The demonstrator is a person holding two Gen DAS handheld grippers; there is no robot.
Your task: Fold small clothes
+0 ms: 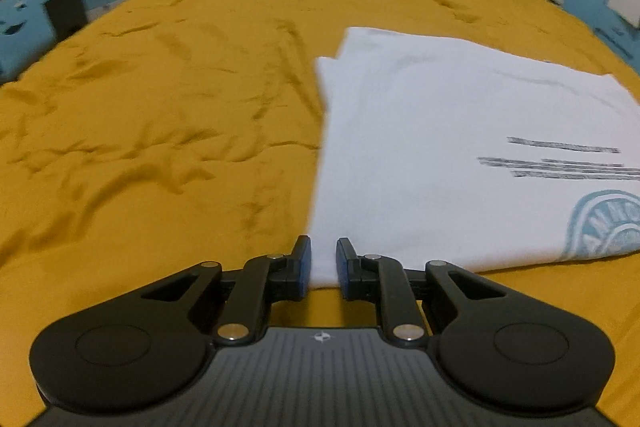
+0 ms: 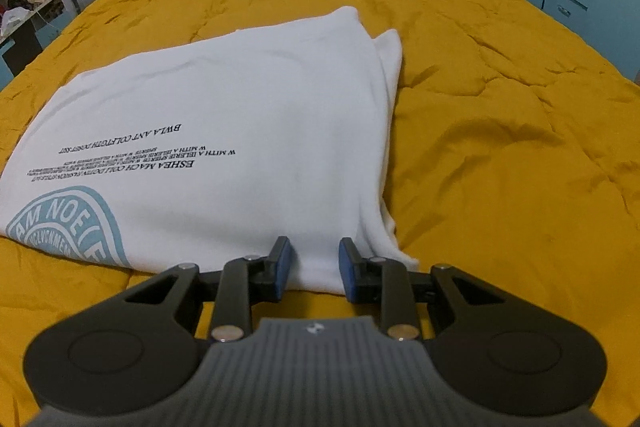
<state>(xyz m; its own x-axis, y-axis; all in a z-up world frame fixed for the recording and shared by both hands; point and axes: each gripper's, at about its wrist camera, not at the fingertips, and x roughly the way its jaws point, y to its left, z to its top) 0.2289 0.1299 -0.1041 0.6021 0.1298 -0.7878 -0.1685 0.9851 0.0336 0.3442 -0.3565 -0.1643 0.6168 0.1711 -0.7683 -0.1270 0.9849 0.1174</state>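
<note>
White cotton T-shirt (image 1: 440, 147), partly folded, lies on the mustard bedspread (image 1: 160, 107). The left gripper (image 1: 323, 261) straddles its near left corner and the right gripper (image 2: 314, 263) its near right corner, jaws narrowly spread with cloth between them, not visibly pinching. Closing on only the top layer could likely let the lower layers slide and skew the fold.

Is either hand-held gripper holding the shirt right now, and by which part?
Both straddle the shirt's near edge, left and right corners; whether they pinch it cannot be told.
</note>
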